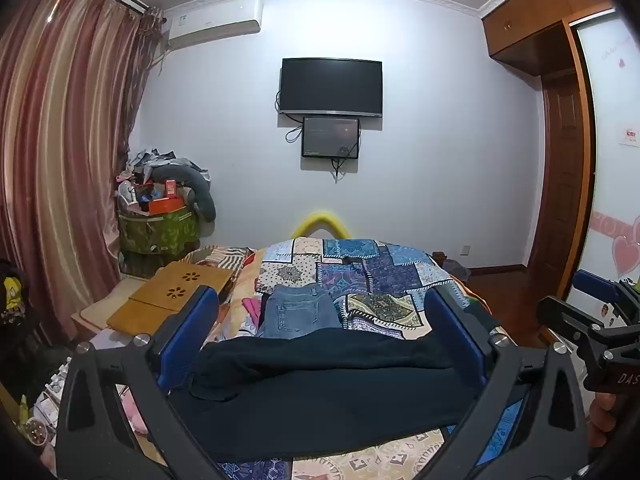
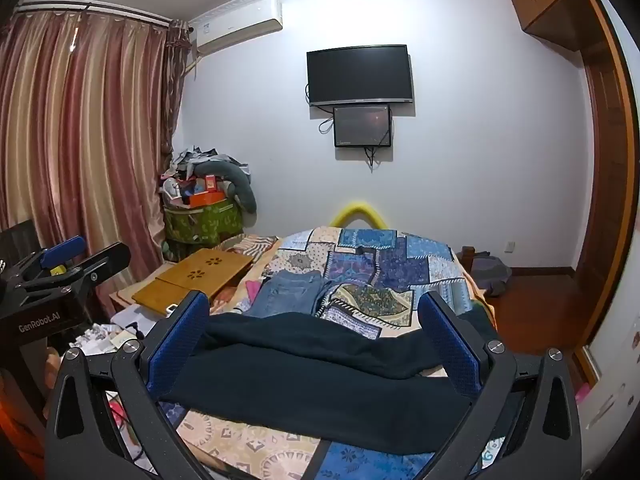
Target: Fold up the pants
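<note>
we've got the dark pants [image 1: 320, 388] lying across the near end of the bed [image 1: 372, 280], on the patchwork bedspread [image 1: 360, 268], with one layer doubled over along the far edge so there's a soft fold running side to side. our left gripper [image 1: 320, 320] is spread wide, blue pads [image 1: 200, 320] on either side of the fabric and not pinching anything. same deal with our right gripper [image 2: 316, 320], fingers wide apart over the pants [image 2: 320, 376], nothing clamped. a folded pair of blue jeans [image 1: 298, 312] sits just past the dark pair, further up the bed. a wooden lap tray [image 1: 172, 296] rests off to the left, and a tv [image 1: 331, 86] hangs on the far wall.
</note>
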Motion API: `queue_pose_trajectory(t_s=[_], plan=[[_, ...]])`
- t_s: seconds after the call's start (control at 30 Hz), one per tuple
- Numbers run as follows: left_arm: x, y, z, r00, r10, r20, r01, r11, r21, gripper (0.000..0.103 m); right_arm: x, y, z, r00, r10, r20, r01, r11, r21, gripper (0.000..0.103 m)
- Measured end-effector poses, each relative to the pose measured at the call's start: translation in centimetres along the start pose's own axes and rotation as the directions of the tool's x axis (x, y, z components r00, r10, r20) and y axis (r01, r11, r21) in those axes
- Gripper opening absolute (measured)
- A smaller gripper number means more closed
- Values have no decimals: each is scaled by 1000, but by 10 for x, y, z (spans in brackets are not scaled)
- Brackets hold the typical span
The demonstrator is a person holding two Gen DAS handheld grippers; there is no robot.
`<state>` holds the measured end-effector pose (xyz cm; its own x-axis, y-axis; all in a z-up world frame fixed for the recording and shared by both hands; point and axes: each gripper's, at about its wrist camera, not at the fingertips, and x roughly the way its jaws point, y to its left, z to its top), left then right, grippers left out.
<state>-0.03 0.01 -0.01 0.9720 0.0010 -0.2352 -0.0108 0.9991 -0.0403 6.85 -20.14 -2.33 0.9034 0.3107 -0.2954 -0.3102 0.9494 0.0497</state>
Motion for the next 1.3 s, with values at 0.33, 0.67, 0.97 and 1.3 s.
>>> queue_pose_trajectory(t_s=[0.33, 0.67, 0.97, 1.3], plan=[[6, -10, -1, 1000, 3, -12, -3, 1000, 13, 103, 1, -1, 1, 1000, -4, -1, 4, 1000, -6, 103], [2, -1, -3, 1000, -7, -8, 7, 1000, 15, 103, 4, 0, -2, 1000, -20, 1, 20, 1000, -5, 103], [1, -1, 1, 1000, -4, -6, 4, 1000, 21, 103, 3, 0, -3, 1000, -29, 3, 29, 1000, 7, 103], [1, -1, 2, 1000, -3, -3, 3, 1000, 22, 103, 2, -1, -2, 1000, -30, 4, 30, 1000, 8, 103]])
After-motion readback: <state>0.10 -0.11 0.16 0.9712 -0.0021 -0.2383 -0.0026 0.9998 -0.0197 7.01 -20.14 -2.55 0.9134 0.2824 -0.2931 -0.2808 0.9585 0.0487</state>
